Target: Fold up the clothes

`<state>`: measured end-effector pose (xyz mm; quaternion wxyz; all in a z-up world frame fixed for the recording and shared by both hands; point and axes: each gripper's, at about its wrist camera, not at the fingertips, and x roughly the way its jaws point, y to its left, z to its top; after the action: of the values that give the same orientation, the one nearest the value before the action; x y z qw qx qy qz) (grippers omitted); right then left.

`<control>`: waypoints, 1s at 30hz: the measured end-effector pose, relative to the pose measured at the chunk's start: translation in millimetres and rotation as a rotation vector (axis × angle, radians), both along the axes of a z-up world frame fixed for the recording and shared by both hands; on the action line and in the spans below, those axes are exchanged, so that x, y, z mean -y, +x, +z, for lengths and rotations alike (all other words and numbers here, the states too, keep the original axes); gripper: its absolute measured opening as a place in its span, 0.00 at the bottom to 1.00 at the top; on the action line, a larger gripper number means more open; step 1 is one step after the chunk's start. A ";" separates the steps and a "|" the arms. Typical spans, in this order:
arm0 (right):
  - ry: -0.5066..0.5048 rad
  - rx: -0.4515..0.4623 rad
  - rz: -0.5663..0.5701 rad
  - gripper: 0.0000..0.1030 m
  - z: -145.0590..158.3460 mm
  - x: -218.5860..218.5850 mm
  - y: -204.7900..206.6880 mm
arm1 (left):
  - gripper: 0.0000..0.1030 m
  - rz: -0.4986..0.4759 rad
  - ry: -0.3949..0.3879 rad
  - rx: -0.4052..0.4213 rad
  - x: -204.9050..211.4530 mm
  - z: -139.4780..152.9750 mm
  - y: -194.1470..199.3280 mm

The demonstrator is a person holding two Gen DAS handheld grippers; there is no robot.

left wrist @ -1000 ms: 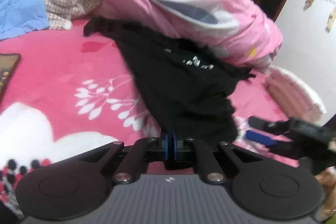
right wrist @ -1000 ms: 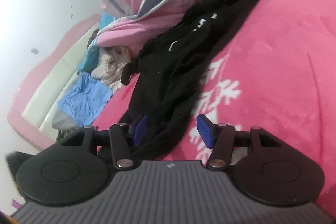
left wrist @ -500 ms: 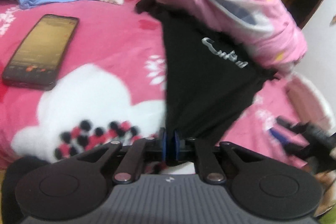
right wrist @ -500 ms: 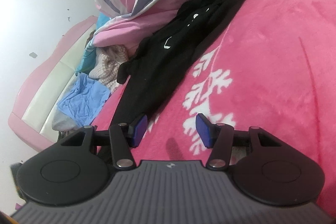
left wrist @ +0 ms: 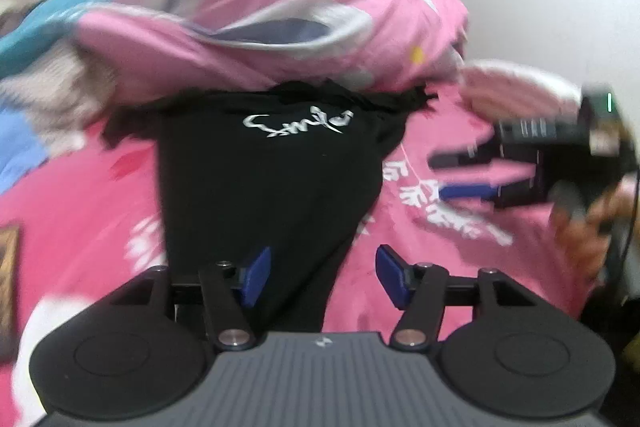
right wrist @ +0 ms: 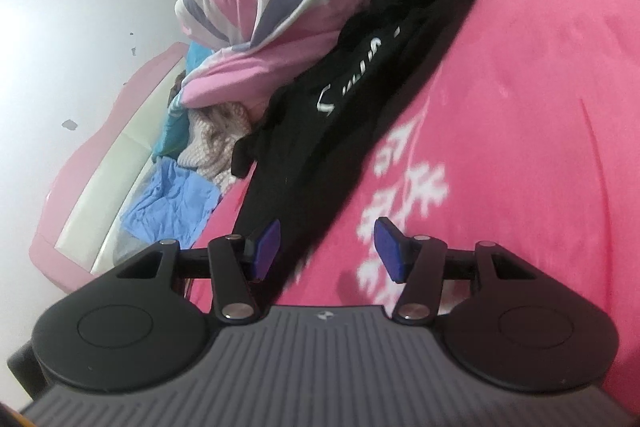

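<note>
A black garment (left wrist: 264,183) with white script lettering lies spread on the pink bedspread (left wrist: 80,211), its far edge against the pink duvet. My left gripper (left wrist: 322,277) is open just above the garment's near end, nothing between its blue pads. In the left wrist view the right gripper (left wrist: 468,175) hovers open at the right, blurred, with a hand behind it. In the right wrist view the garment (right wrist: 360,99) runs as a long dark band away from the open right gripper (right wrist: 326,253), whose left pad is over the garment's near end.
A heaped pink, white and blue duvet (left wrist: 256,19) lies behind the garment. A blue cloth (right wrist: 168,203) and a beige knit (right wrist: 212,139) are piled by the pink and cream headboard (right wrist: 96,195). A phone's edge (left wrist: 8,267) shows at far left.
My left gripper has opened and let go of the black garment, which now lies flat. The left view swung right, so the phone slid to the frame's edge. The right gripper stayed open.
</note>
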<state>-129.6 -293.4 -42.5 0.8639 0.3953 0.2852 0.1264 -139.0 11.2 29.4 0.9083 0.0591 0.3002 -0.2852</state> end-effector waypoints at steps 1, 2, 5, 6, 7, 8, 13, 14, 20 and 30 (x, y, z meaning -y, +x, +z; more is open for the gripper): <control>-0.010 -0.002 -0.005 0.50 3.3 1.6 5.1 | 0.43 -0.012 0.023 0.001 8.3 -5.2 6.5; -0.028 -0.010 -0.008 0.50 6.4 2.8 13.7 | 0.29 -0.023 0.043 -0.002 15.9 -10.3 13.1; -0.078 -0.040 -0.026 0.50 12.8 6.7 41.0 | 0.22 -0.046 0.045 -0.063 24.8 -24.0 31.8; -0.090 -0.052 -0.037 0.50 13.4 9.2 51.5 | 0.21 -0.050 0.040 -0.074 25.7 -27.2 35.9; -0.097 -0.065 -0.045 0.50 12.5 11.7 62.3 | 0.18 -0.058 0.031 -0.071 24.1 -28.2 37.6; -0.103 -0.078 -0.053 0.50 11.5 14.2 73.2 | 0.12 -0.064 0.021 -0.069 22.4 -29.1 39.2; -0.145 -0.140 -0.030 0.08 -1.5 19.8 114.4 | 0.05 0.006 -0.188 -0.171 -8.5 -38.4 63.7; -0.145 -0.140 -0.032 0.04 -0.5 22.9 118.2 | 0.05 0.026 -0.246 -0.203 -16.9 -41.0 70.9; -0.131 -0.042 -0.033 0.01 36.9 29.6 145.8 | 0.05 0.146 -0.595 -0.393 -67.0 -56.7 114.1; -0.078 -0.053 0.026 0.05 37.8 7.8 217.2 | 0.05 0.272 -0.790 -0.519 -108.5 -77.5 146.5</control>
<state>87.6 -301.1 -4.7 0.8691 0.3609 0.3177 0.1161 7.5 119.7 -48.2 0.7856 -0.4025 0.3904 -0.2615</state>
